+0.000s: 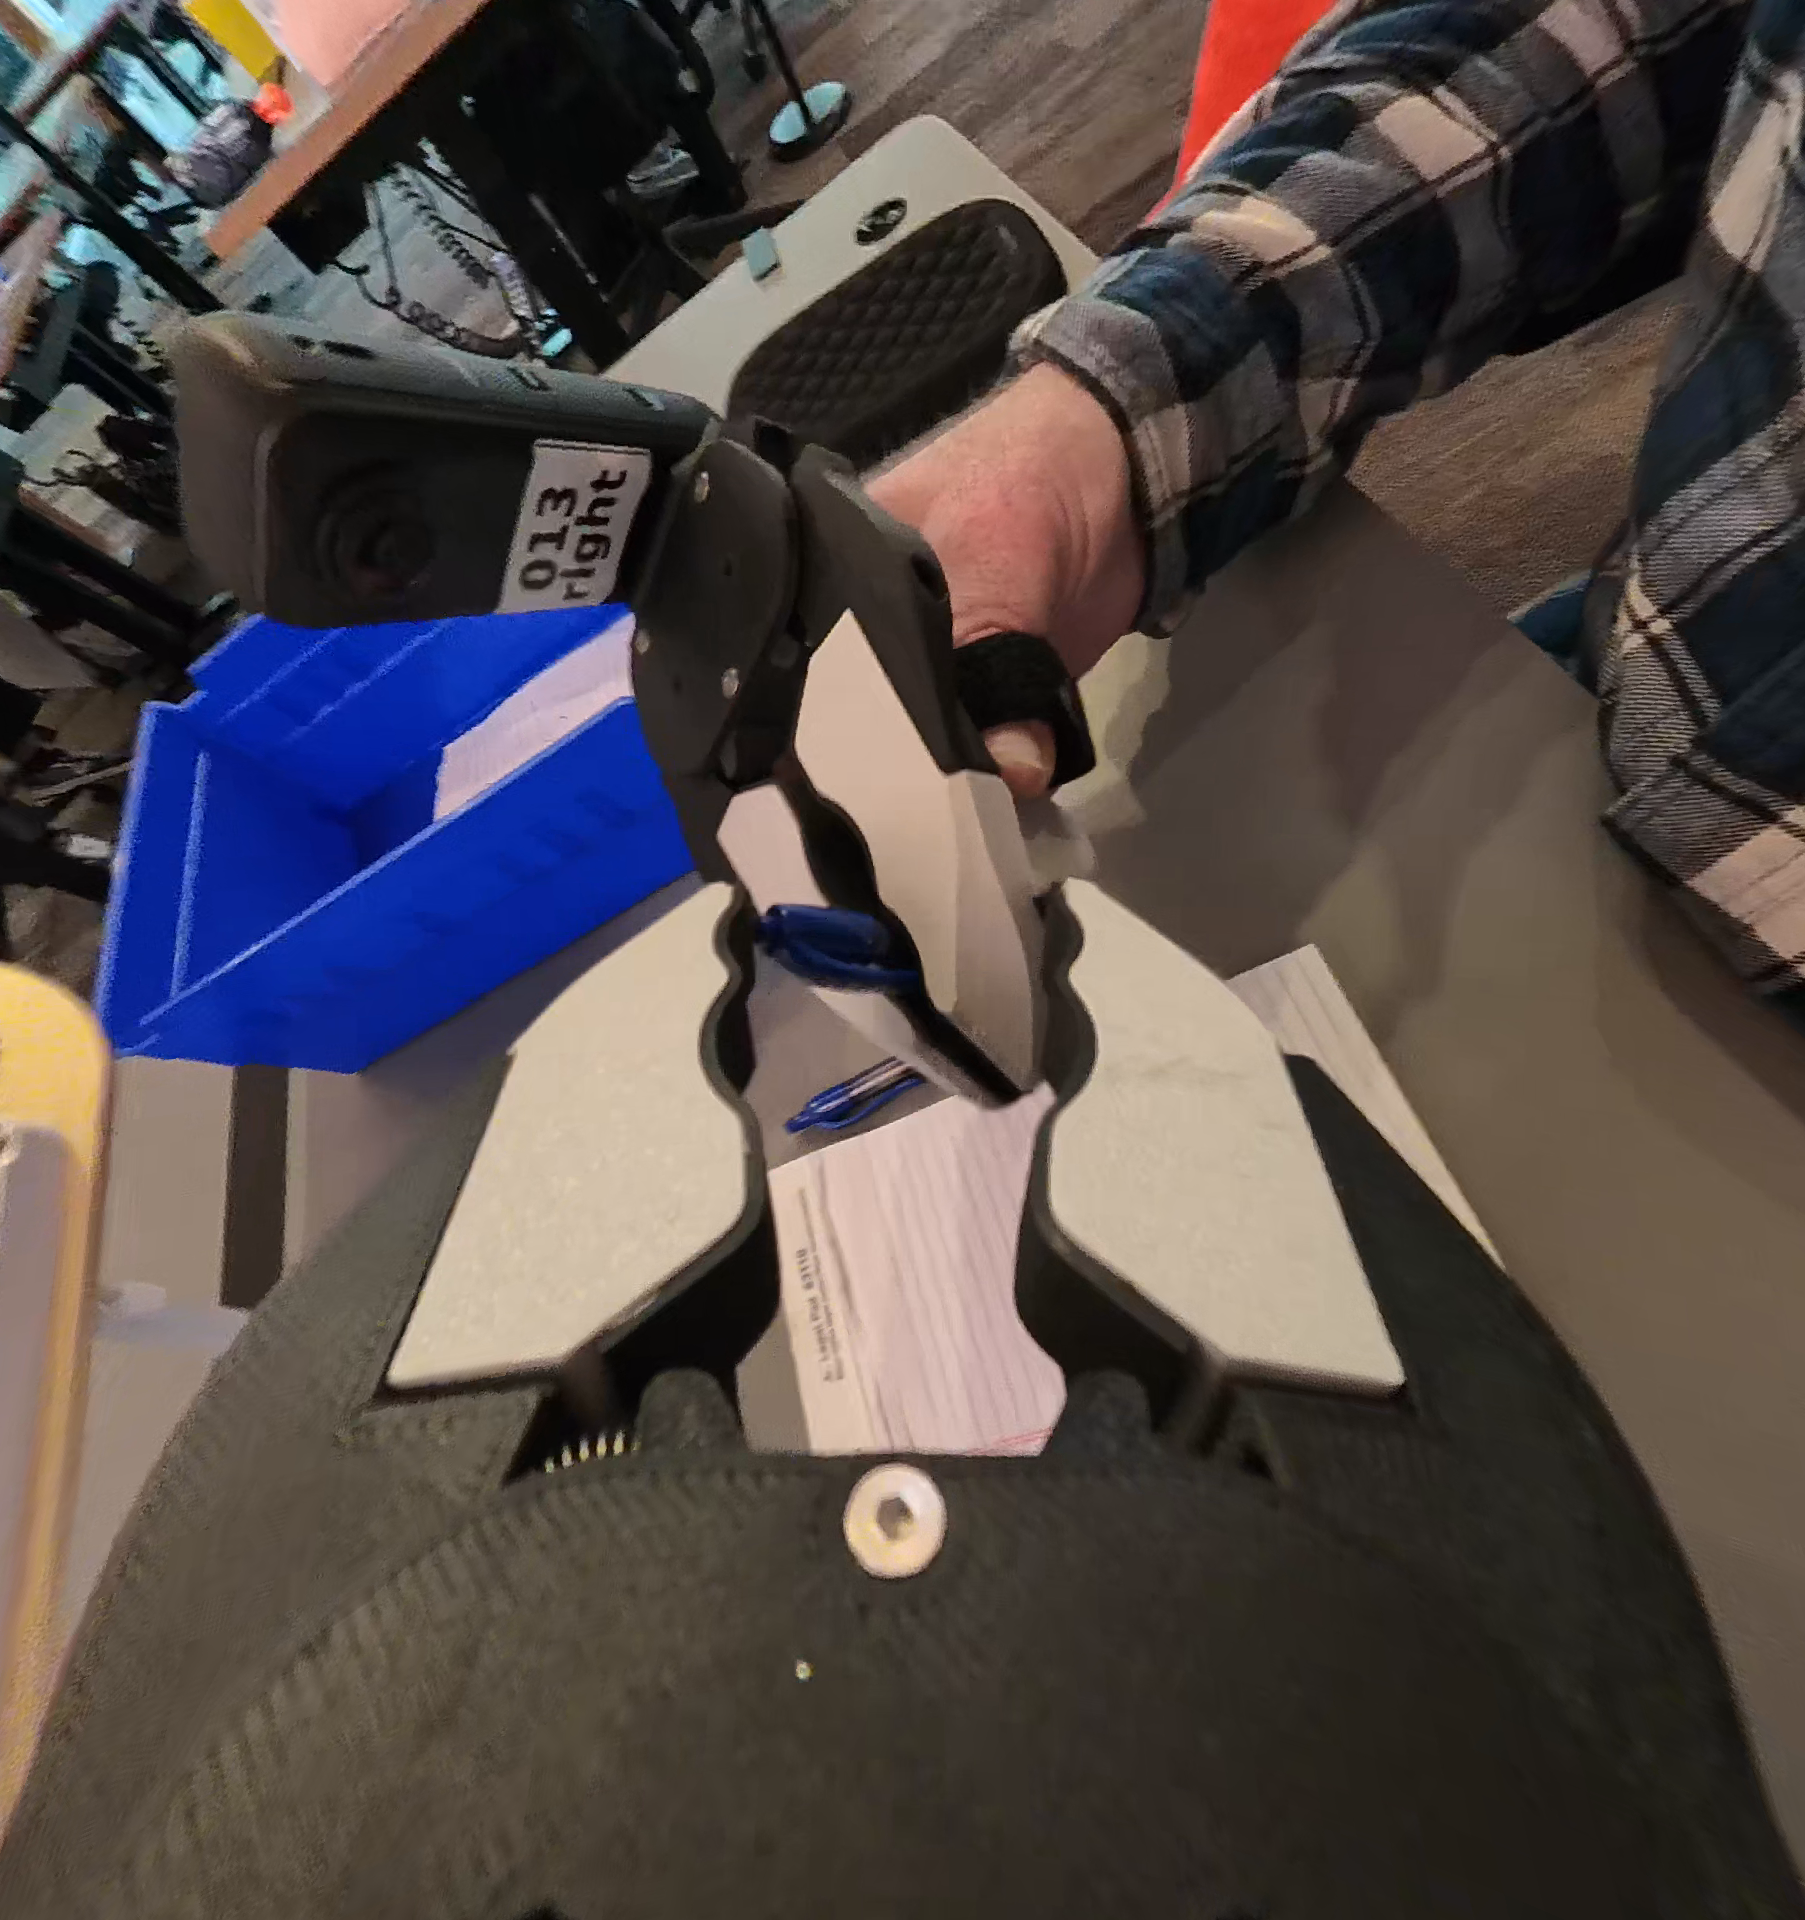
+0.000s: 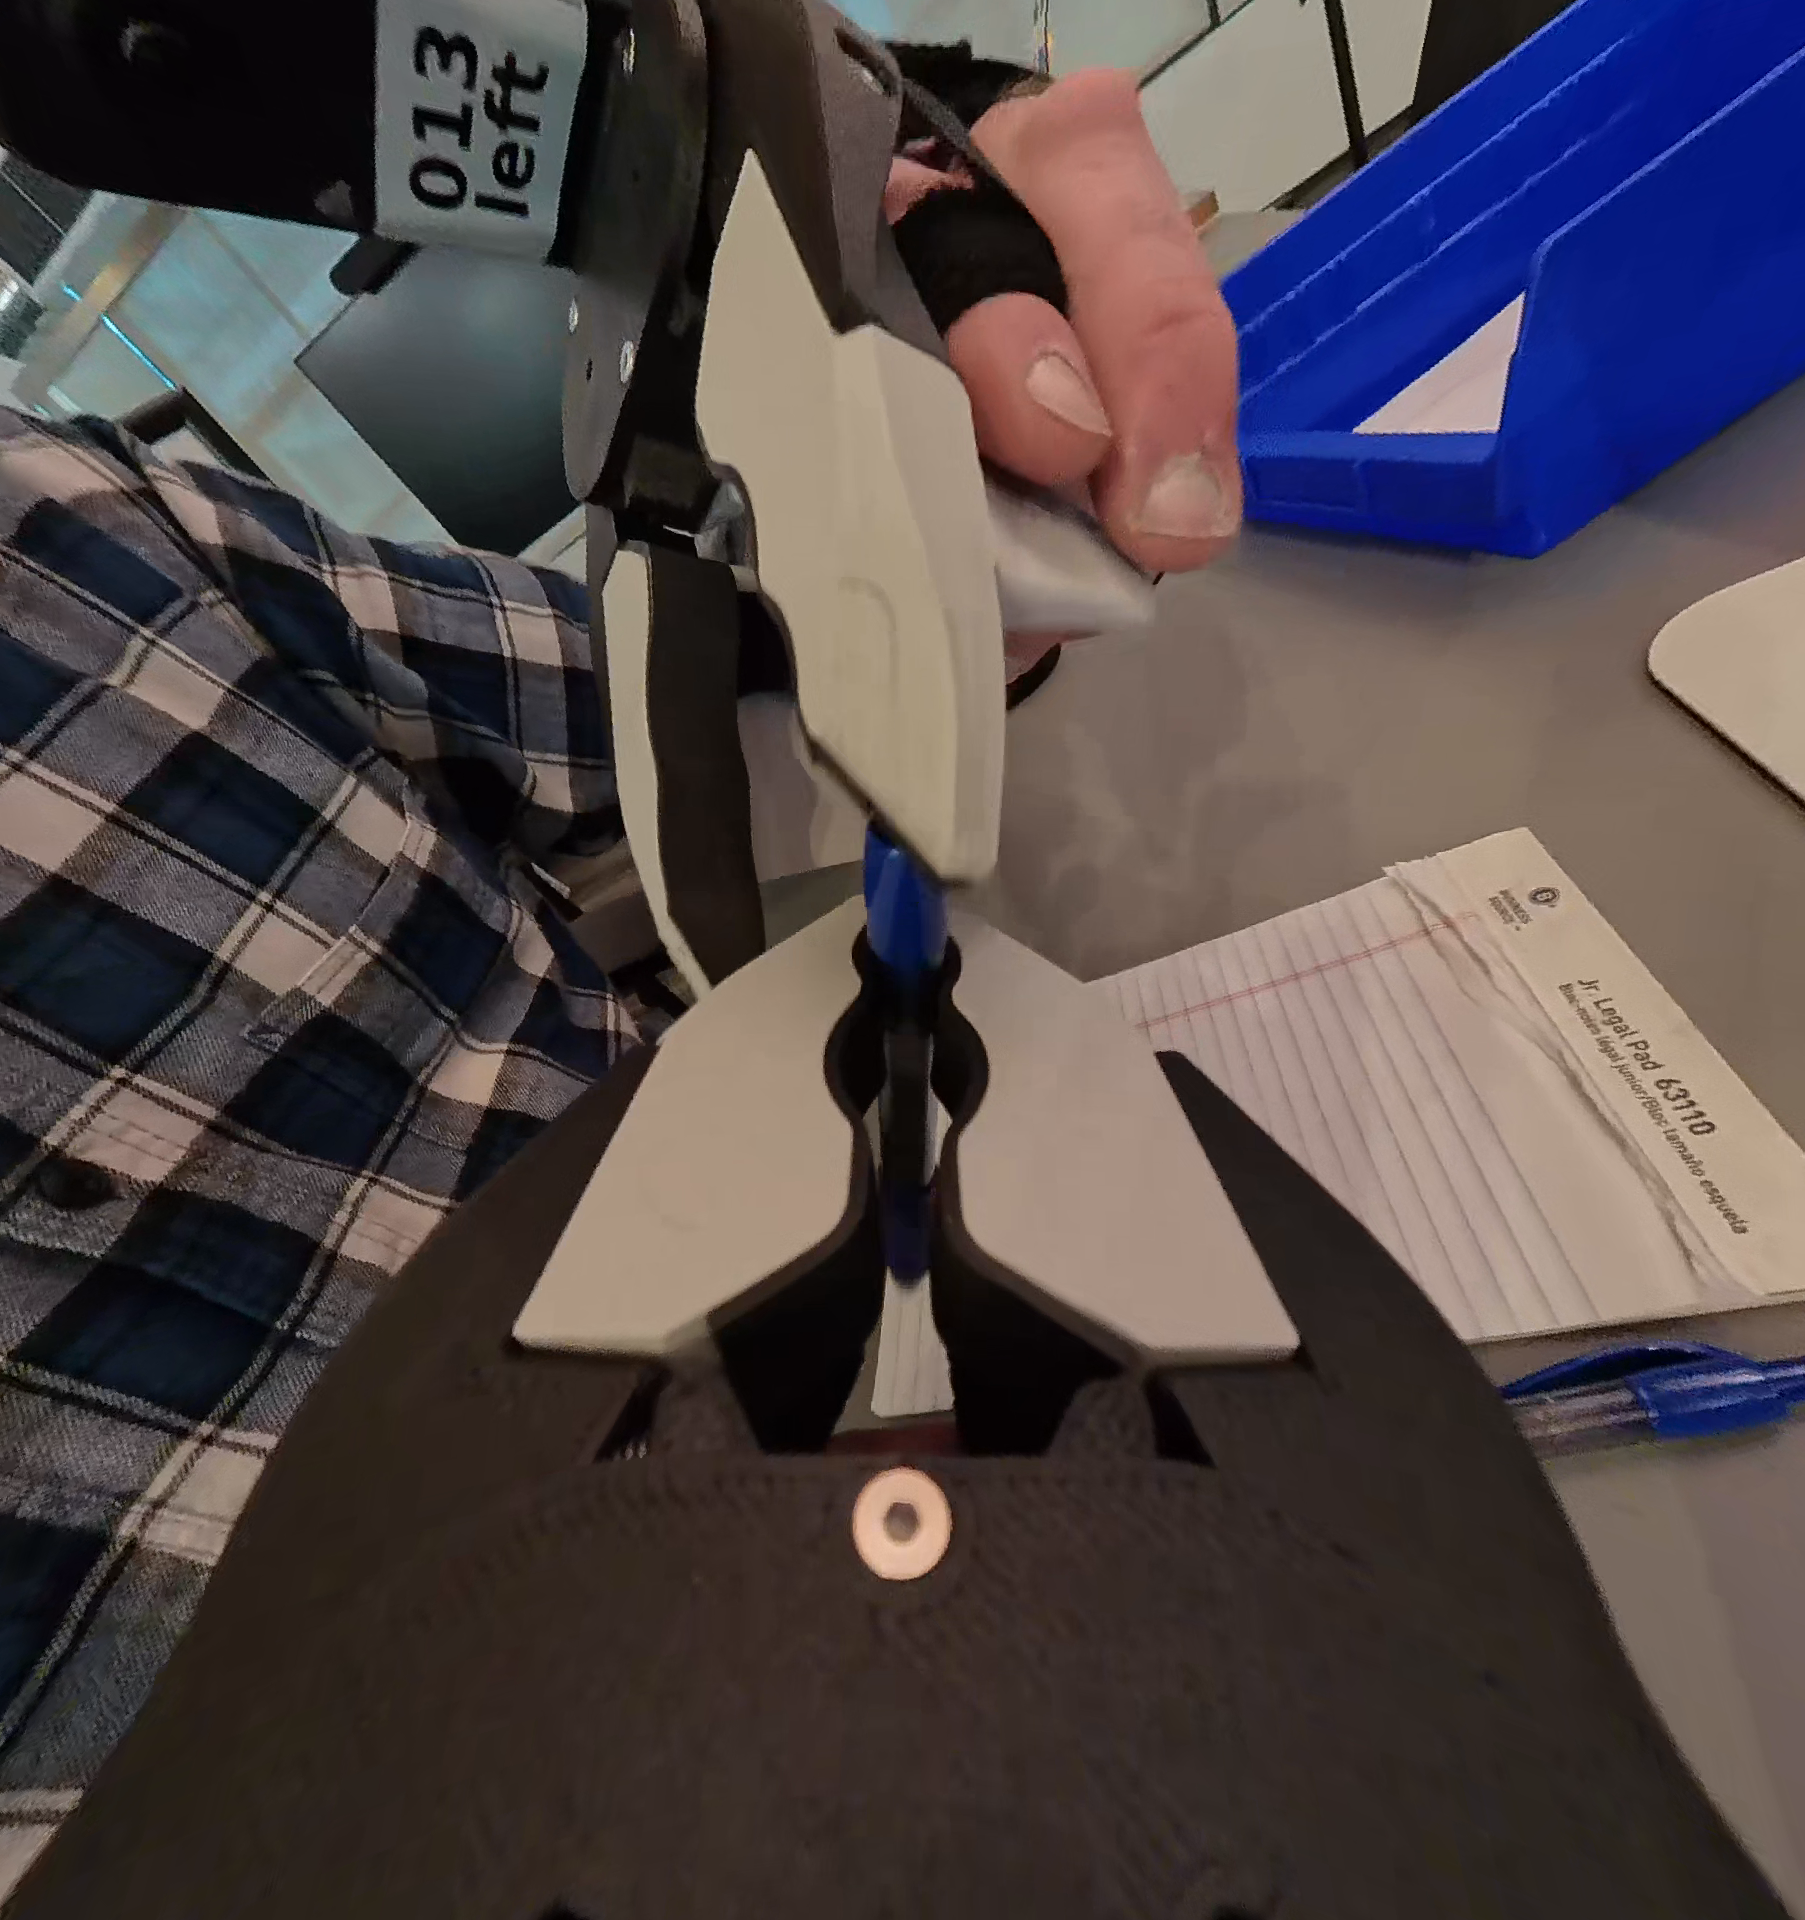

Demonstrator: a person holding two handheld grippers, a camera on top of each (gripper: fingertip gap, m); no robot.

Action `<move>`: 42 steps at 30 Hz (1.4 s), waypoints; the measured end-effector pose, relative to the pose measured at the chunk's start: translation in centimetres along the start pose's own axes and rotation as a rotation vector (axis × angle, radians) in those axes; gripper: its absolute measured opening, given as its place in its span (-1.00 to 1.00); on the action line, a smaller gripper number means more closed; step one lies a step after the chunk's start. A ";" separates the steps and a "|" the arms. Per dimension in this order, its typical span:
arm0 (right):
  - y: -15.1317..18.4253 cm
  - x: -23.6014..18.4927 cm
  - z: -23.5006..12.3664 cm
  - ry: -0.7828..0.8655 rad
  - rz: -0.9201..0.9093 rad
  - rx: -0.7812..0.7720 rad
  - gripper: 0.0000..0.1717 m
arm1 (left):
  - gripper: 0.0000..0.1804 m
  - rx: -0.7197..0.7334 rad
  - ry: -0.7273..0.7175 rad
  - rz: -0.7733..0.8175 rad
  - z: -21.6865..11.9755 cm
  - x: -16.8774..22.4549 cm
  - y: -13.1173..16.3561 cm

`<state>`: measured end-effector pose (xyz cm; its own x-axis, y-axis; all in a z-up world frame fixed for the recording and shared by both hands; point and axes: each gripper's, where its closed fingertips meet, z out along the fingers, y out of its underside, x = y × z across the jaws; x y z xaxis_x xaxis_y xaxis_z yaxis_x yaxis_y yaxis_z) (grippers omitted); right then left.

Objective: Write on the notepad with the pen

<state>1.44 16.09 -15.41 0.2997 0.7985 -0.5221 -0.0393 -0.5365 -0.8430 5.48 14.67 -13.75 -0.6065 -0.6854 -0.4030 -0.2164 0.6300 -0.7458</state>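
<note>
Pen point(image 2: 906, 935) pinched in right tool point(image 2: 903, 1003), above notepad point(image 2: 1397, 1122).

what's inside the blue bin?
The blue bin shows a bare pale floor through its open front in the right wrist view; no contents visible there. Its near wall and the left tongs hide the rest.

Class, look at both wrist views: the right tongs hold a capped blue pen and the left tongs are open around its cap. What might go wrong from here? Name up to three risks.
1. The left tongs stand open around the cap; closing off-centre could pinch it askew and tilt the pen in the right tongs.
2. Pulling the cap may drag the pen out of that grip.
3. A second pen lies beside the notepad and could be knocked away.
</note>
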 end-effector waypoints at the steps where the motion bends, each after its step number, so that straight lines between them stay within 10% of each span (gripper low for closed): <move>1: -0.3 0.0 -0.3 0.000 0.001 0.011 -0.94 | -0.42 -0.005 -0.015 0.000 -0.5 -0.3 0.2; 14: -1.3 1.1 -3.3 0.039 0.009 0.084 -0.95 | -0.34 -0.325 0.123 -0.277 -0.7 7.5 13.9; 42: -2.7 1.2 -4.8 0.081 -0.023 0.137 -0.95 | -0.27 -0.288 -0.123 -0.642 4.5 9.2 10.6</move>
<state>6.46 17.18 -13.10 0.3774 0.7826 -0.4951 -0.1594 -0.4718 -0.8672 1.07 13.39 -27.70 -0.2044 -0.9789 -0.0007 -0.7054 0.1478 -0.6932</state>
